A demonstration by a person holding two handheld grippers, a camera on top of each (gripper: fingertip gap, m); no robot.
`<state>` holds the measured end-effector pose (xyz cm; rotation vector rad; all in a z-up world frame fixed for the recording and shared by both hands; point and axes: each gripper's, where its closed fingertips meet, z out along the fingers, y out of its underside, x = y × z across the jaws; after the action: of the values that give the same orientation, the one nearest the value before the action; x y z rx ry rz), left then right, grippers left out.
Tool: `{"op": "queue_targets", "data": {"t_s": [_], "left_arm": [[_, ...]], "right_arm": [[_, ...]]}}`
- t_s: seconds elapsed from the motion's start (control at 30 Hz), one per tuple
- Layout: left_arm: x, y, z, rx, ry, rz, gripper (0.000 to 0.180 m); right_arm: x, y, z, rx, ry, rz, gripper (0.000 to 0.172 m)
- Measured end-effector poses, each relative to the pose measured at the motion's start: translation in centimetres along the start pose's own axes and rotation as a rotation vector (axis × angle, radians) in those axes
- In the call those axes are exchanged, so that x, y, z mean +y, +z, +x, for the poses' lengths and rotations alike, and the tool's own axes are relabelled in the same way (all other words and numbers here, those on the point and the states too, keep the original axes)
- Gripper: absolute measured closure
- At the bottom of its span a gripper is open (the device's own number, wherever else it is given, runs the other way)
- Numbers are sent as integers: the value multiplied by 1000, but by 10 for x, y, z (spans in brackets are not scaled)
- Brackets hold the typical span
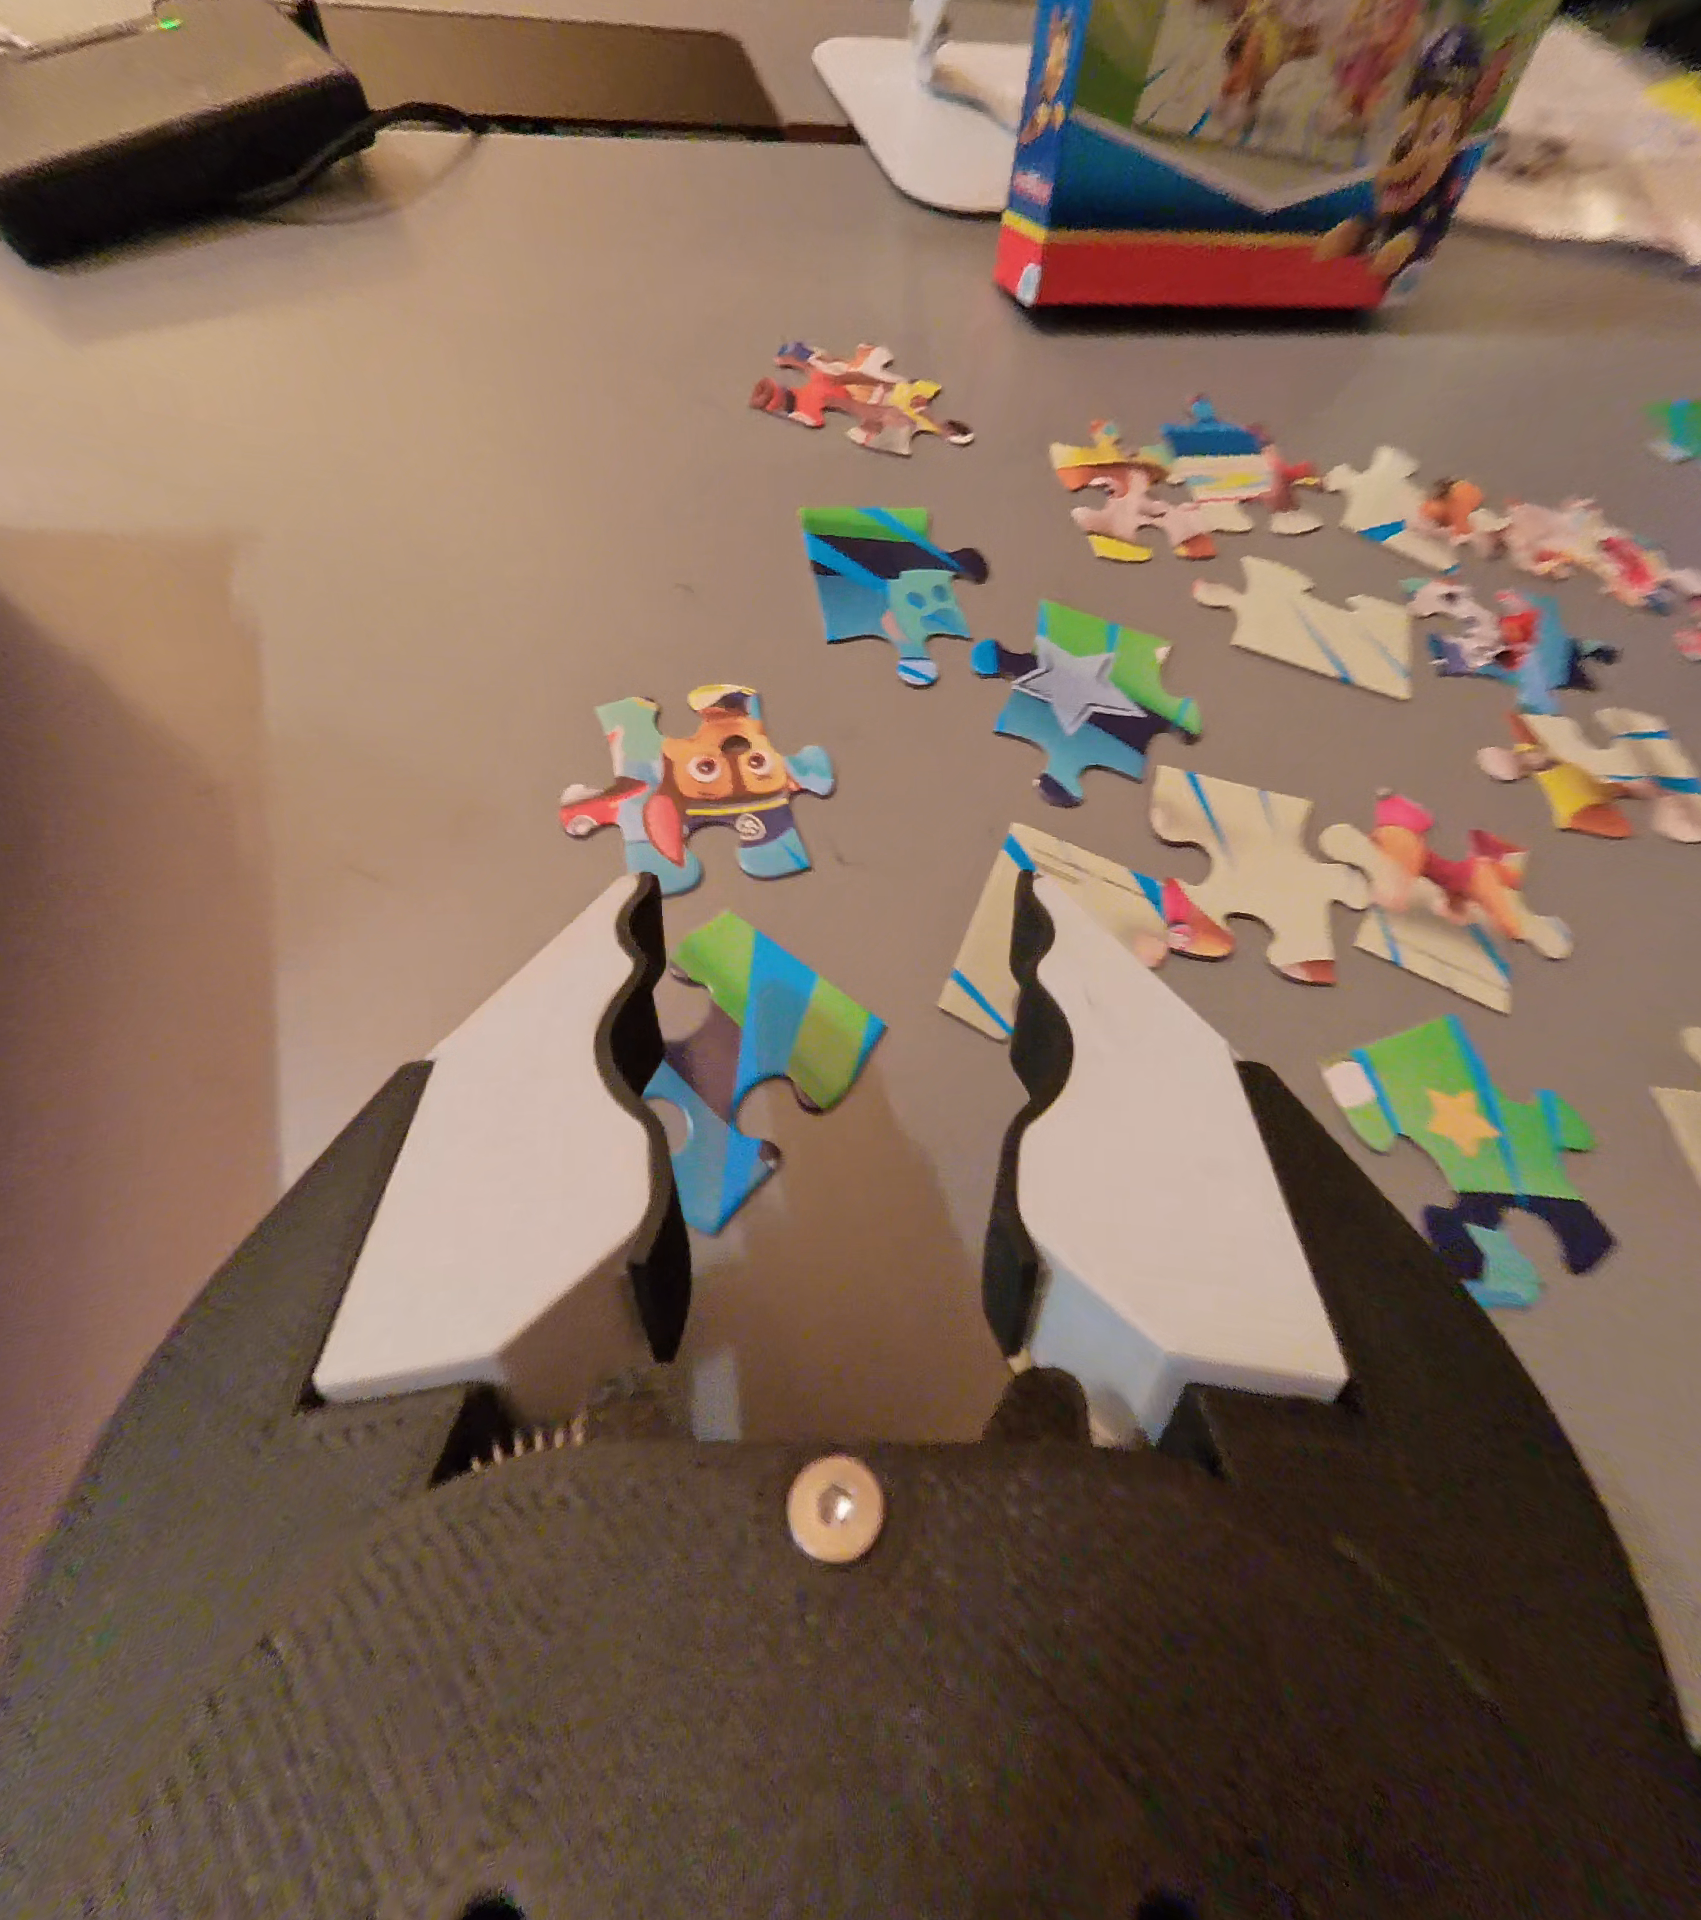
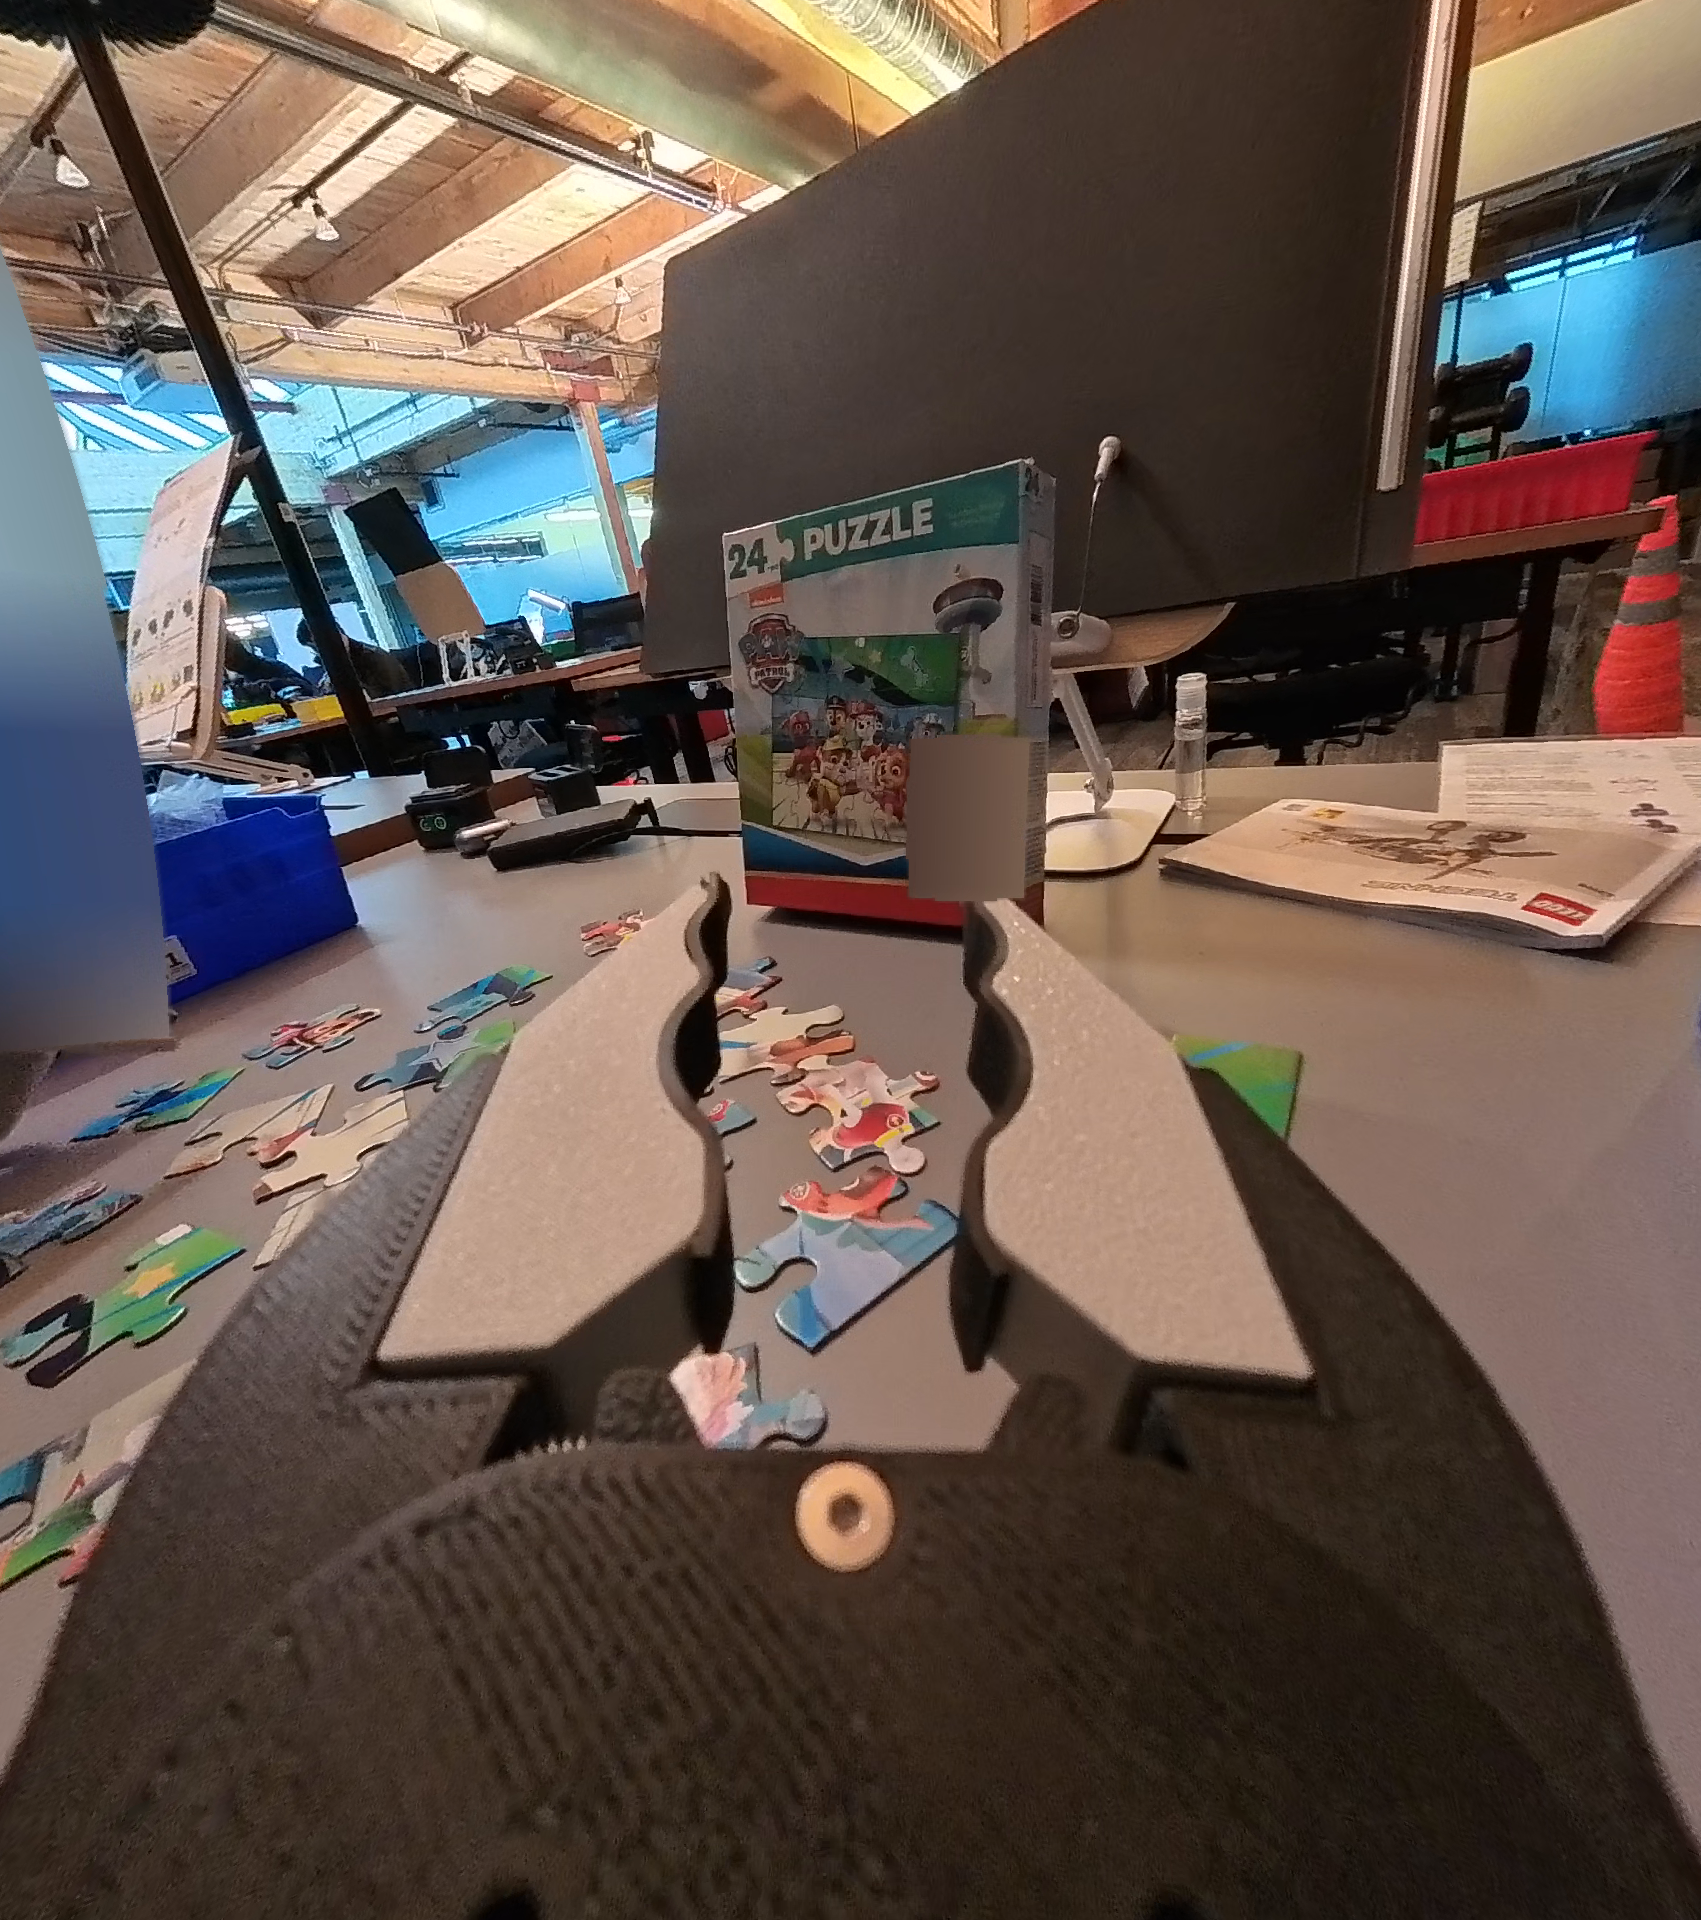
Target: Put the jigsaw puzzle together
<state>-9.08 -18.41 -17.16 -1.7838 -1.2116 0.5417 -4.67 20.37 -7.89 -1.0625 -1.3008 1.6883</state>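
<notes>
Left tongs [image 1: 830,883] apart over green-and-blue striped puzzle piece [image 1: 773,1039] near desk's [image 1: 410,520] left edge, squaring advised; right tongs [image 2: 841,914] apart, empty.

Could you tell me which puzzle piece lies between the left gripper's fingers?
The green-and-blue striped piece, flat on the table beside the left gripper's left finger; the dog-face piece lies beyond the tips.

Dim, warm light leaves the left wrist view soft and blurred. The right wrist view is brighter (daylit windows behind), with wide-angle bending at its edges.
</notes>
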Motion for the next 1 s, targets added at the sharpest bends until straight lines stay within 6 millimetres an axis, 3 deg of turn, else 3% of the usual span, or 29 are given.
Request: {"op": "queue_targets", "data": {"t_s": [0.13,0.3,0.43,0.6,0.8,1.0], "left_arm": [[-8,21,-16,-100,125,-83,113],[9,48,-30,-139,157,-276,103],[15,48,-33,-97,82,-279,105],[15,44,-37,-85,86,-278,137],[16,44,-34,26,195,-340,137],[16,45,-29,249,342,-430,138]], "right_arm": [[0,0,0,0,2,2,128],[-1,-1,1,0,8,5,128],[-2,-3,3,3,24,13,128],[-1,-2,2,-8,45,10,128],[-1,-2,3,-9,52,13,128],[-1,-2,3,-8,51,13,128]]}}
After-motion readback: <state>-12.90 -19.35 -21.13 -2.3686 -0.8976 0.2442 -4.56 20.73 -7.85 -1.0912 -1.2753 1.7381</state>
